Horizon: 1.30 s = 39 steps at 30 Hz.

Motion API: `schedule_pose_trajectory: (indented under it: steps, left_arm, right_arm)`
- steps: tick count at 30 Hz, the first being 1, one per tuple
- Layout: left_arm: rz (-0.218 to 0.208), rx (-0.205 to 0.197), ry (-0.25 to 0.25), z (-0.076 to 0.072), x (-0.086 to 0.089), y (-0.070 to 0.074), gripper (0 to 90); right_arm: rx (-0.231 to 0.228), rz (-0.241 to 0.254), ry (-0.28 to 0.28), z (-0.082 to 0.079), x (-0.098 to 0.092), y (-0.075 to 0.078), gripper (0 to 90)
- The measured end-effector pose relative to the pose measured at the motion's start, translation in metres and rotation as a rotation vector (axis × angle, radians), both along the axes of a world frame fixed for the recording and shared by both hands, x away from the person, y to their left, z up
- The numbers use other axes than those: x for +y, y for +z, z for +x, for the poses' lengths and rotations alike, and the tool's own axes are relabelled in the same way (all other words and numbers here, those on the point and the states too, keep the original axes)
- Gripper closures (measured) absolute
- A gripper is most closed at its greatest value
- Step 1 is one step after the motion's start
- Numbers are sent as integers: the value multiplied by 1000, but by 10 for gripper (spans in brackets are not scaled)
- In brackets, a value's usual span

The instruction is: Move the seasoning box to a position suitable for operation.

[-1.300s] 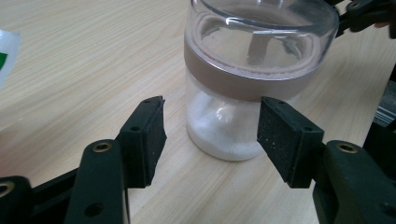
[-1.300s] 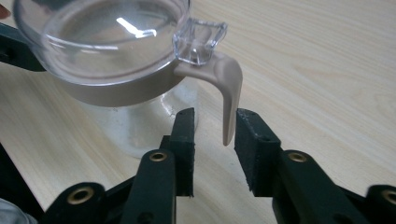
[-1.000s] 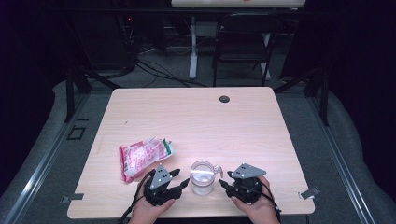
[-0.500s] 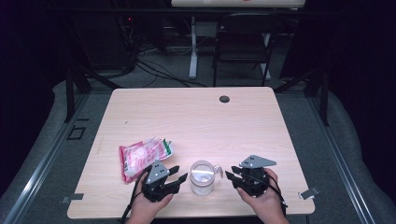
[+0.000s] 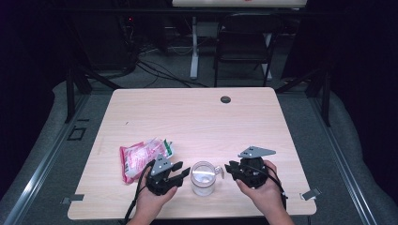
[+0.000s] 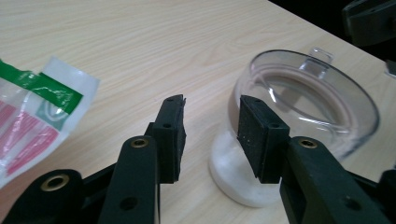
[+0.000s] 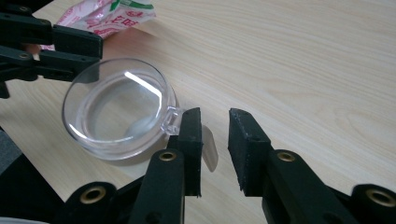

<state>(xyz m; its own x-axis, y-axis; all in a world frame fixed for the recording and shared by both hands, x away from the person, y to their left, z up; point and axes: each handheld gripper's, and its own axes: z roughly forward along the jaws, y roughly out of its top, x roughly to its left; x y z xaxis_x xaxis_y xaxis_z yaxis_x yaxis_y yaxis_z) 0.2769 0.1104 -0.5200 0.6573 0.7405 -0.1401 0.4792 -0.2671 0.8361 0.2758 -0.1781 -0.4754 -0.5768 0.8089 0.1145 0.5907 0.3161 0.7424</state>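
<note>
Jar (image 5: 203,178) between hand-held grippers: left (image 5: 180,172) and right (image 5: 229,168) half-open, just been closing, gripping nothing.

Black claw (image 5: 179,174) bodies (brass-ringed screw holes), grey three-cornered top plates, black cables.

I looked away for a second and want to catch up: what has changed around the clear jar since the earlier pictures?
The right gripper has drawn back and lifted from the clear jar; its jaws have just been closing, with nothing between them. The left gripper moved little; its jaws have also been closing, empty, beside the jar. The jar, the red and white packet and the table stayed as they were.
</note>
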Motion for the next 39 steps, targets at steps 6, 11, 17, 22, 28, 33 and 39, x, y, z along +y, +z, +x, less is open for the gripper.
schedule_pose_trajectory:
  steps: [6,11,17,22,28,33,39]
  left_arm:
    - [-10,17,-16,3,2,-1,697]
    - [4,9,-31,-2,3,-1,788]
    - [43,11,-85,-10,1,-2,846]
    - [62,13,-107,-14,0,-3,883]
    - [80,11,-113,-17,-1,-5,896]
    - [73,15,-128,-18,-3,-6,900]
    - [84,23,-144,-19,-5,-7,900]
  right_arm:
    - [44,46,5,9,6,4,789]
    - [69,51,19,12,14,2,812]
    - [85,49,18,15,19,-3,837]
    - [88,55,17,16,20,-5,855]
    - [92,52,18,16,19,-5,865]
    - [86,49,17,16,19,-5,876]
    - [85,52,15,16,19,-5,877]
